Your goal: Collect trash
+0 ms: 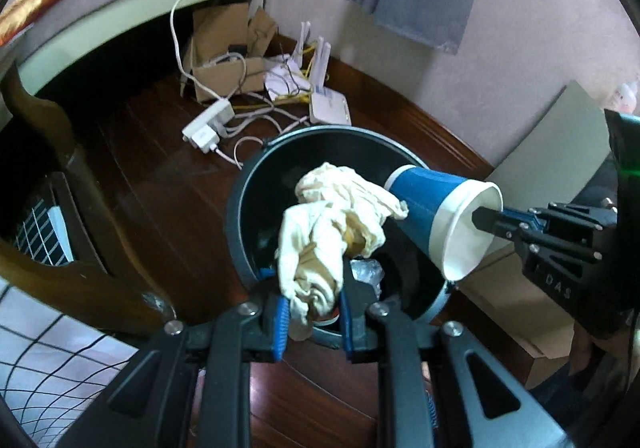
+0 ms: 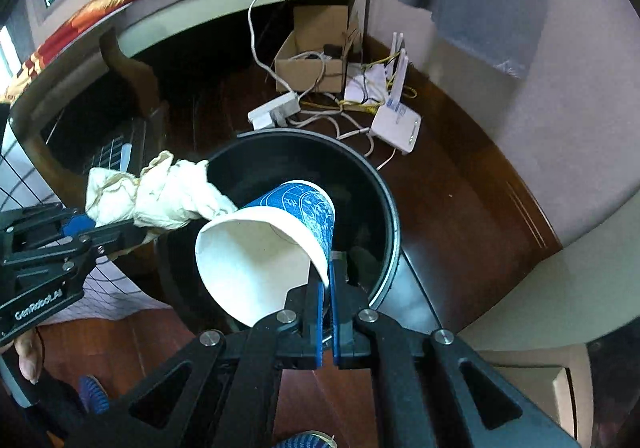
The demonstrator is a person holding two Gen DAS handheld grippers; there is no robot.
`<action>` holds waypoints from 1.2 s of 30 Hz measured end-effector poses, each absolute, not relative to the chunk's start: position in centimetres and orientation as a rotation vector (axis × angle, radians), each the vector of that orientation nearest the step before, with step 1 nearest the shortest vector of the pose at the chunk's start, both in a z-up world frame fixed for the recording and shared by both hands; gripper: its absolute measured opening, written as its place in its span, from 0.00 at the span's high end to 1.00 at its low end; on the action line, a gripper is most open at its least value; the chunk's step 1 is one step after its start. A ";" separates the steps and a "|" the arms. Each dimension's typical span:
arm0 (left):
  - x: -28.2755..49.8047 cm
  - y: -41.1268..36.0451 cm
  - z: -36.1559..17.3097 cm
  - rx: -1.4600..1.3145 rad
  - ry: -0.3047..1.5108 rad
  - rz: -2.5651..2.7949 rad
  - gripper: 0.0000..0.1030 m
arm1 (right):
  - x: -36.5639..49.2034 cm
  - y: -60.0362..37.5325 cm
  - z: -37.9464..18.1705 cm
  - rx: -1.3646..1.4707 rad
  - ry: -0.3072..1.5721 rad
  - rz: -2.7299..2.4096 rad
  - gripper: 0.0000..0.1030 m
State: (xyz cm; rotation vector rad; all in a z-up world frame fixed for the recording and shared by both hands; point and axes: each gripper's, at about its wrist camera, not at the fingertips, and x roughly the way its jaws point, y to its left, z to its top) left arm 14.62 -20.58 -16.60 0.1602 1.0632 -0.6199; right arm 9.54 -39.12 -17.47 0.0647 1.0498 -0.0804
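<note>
Left hand-held gripper (image 1: 312, 312) angled down over black trash bin (image 1: 240, 204), jaws clamped on crumpled cream tissue wad (image 1: 336, 224). Right hand-held gripper (image 2: 327, 288) pinching rim of paper cup (image 2: 272, 244), one finger inside. Cup blue outside, white inside, tipped sideways above bin mouth, touching tissue. Bin on dark wood floor (image 1: 152, 176).

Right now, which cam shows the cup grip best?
Right wrist: the right gripper pinches the cup wall at the rim, one finger inside, one outside, close up. Left wrist shows the cup side-on over the bin, one finger entering its mouth.
</note>
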 end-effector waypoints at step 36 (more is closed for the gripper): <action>16.3 -19.8 -20.4 0.211 1.098 -0.446 0.00 | 11.4 -40.2 -21.5 -0.129 1.139 -0.247 0.00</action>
